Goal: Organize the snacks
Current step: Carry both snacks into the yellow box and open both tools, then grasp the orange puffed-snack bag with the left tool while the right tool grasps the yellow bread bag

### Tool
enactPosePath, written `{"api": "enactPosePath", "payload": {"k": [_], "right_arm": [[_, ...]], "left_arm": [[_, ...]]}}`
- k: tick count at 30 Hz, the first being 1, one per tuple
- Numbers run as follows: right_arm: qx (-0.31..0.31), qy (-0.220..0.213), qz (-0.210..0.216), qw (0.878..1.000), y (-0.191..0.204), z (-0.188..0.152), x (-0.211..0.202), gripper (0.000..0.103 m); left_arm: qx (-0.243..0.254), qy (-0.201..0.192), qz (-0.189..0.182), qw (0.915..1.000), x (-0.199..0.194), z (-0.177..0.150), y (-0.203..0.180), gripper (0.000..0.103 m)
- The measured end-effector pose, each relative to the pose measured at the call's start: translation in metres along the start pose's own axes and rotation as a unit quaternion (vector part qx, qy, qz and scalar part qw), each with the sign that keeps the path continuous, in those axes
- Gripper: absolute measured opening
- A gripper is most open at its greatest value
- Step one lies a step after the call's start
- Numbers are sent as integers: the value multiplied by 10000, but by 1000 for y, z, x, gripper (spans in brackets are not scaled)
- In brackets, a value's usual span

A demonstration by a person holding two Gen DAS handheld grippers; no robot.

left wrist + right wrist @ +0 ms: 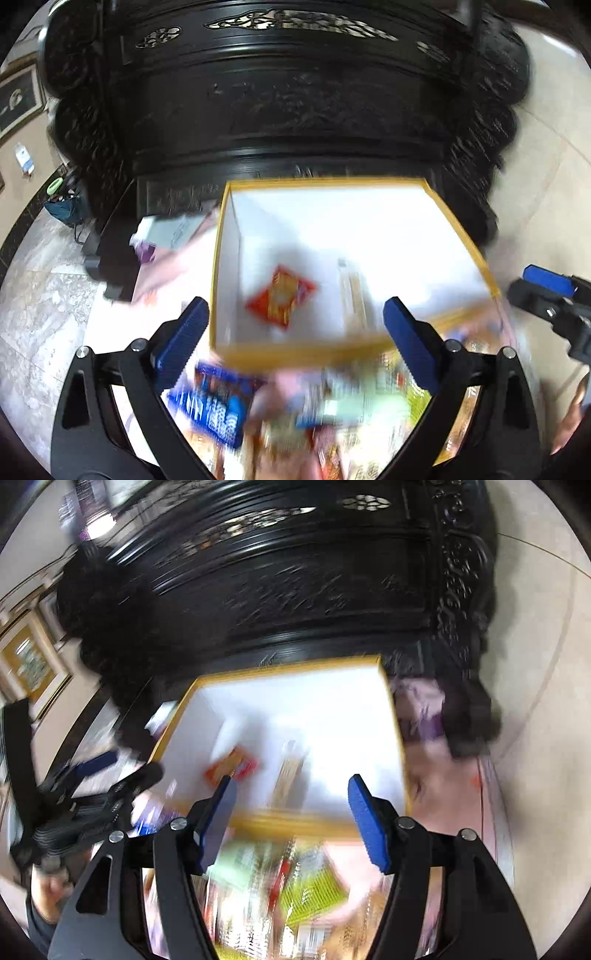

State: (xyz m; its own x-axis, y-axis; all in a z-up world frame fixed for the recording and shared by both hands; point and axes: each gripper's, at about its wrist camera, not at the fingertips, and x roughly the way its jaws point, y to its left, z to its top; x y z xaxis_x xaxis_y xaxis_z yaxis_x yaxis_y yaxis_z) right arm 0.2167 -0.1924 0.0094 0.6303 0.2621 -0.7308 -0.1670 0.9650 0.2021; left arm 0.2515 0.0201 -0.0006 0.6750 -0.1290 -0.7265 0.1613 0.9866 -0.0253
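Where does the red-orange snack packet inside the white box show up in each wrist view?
Left wrist: red-orange snack packet lies on the box floor, centre frame, between the claw tips.
Right wrist: the packet sits left of centre, just above the left fingertip.
Shared landmark: the yellow-rimmed white cardboard box.

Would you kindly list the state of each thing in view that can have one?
Yellow-rimmed white box: open-topped, nearly empty.
Red snack packet: lying flat on the box floor.
Long pale packet: lying in the box beside the red one.
Blue snack packet: outside the box, not yet sorted.
Left gripper: open, holding nothing.
Right gripper: open, holding nothing.
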Motion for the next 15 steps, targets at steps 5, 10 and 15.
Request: {"api": "enactPosePath", "payload": {"k": [5,10,15], "right_arm": [[-257,735,44,9970,23,-131,-16,66],[370,1104,212,9930,26,-212,-14,66],[882,1066,243,9901,21,-214,7,66]], "left_arm": [[198,160,61,9997,-34,-88,5,99],[86,41,481,9988,-65,-172,24,99],[-299,192,410,9985,-77,-203,51,99]]}}
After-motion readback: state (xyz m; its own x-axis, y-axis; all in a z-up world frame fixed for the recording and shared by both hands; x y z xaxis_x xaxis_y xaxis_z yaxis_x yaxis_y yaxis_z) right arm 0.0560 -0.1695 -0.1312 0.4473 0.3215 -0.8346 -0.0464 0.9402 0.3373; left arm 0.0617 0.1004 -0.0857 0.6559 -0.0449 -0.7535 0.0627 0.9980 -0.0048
